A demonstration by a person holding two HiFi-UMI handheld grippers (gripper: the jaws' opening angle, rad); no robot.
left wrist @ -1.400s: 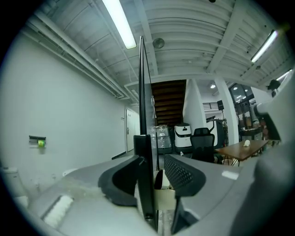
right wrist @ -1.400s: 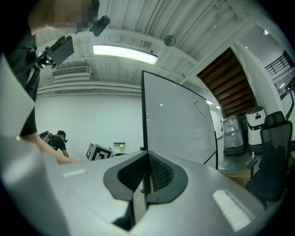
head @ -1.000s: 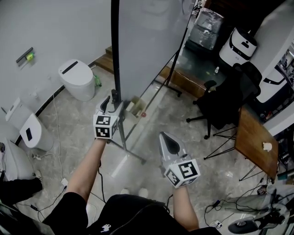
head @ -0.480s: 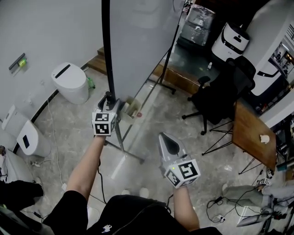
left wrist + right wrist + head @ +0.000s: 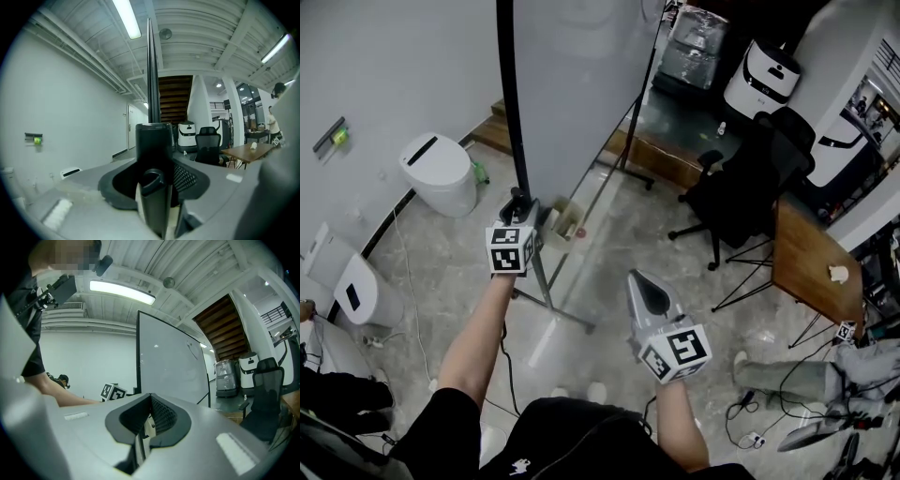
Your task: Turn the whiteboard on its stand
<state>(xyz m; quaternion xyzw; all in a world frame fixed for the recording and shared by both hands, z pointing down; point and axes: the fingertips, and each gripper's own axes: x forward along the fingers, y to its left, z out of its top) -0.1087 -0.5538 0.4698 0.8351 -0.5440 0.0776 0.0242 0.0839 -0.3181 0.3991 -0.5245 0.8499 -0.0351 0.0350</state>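
Observation:
The whiteboard (image 5: pixel 581 84) stands upright on its metal stand (image 5: pixel 551 298), its black side frame (image 5: pixel 508 112) running up the head view. My left gripper (image 5: pixel 521 204) is at that frame's lower end. In the left gripper view the black frame (image 5: pixel 151 75) rises between the jaws of the left gripper (image 5: pixel 154 161), which are closing around it with a little room still showing. My right gripper (image 5: pixel 645 286) hangs lower right, apart from the board, shut and empty. The right gripper view shows the whiteboard (image 5: pixel 171 362) ahead of the right gripper (image 5: pixel 149 420).
A small tray (image 5: pixel 569 221) hangs on the stand by my left gripper. A white bin (image 5: pixel 441 173) sits left, a black office chair (image 5: pixel 736 202) and wooden table (image 5: pixel 816 267) right. A person's legs (image 5: pixel 787 380) and cables lie on the floor lower right.
The left gripper has stayed at the black frame while the view drifted, board edge and gripper sliding a little left. A person's legs have come into view lower right. The right gripper barely moved.

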